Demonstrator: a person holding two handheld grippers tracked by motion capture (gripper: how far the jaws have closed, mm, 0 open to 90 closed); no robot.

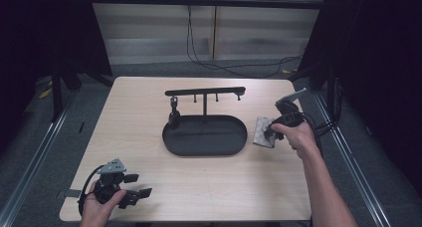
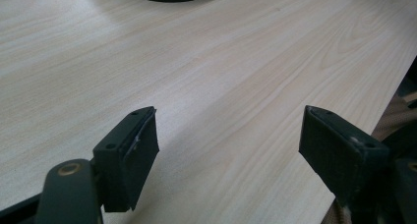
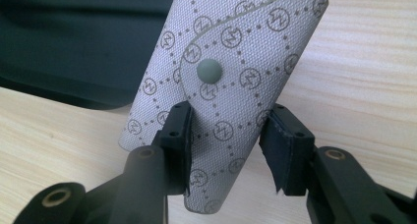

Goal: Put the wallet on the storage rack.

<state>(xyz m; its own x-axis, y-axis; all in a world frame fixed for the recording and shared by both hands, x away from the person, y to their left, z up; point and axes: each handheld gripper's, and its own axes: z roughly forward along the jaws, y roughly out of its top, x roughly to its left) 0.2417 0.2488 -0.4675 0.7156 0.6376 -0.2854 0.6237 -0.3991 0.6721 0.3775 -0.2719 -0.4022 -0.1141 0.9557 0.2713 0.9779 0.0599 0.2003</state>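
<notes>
A grey patterned wallet (image 1: 263, 131) with a round snap button lies at the right end of a black oval tray (image 1: 209, 137). My right gripper (image 1: 270, 132) is shut on the wallet. In the right gripper view the wallet (image 3: 226, 81) stands between the two jaws, flap and snap facing the camera, with my right gripper (image 3: 228, 126) pinching its lower half and the tray (image 3: 74, 47) behind. My left gripper (image 1: 139, 185) rests at the table's front left corner, open with nothing in it. In the left gripper view, bare wood lies between the wide jaws of that gripper (image 2: 228, 130).
A black rack (image 1: 205, 91) with a bar and small hooks rises from the tray's back. A small dark object (image 1: 174, 116) hangs from its left hook. The light wooden table (image 1: 149, 102) ends close behind the left gripper. Cables trail on the floor beyond the table.
</notes>
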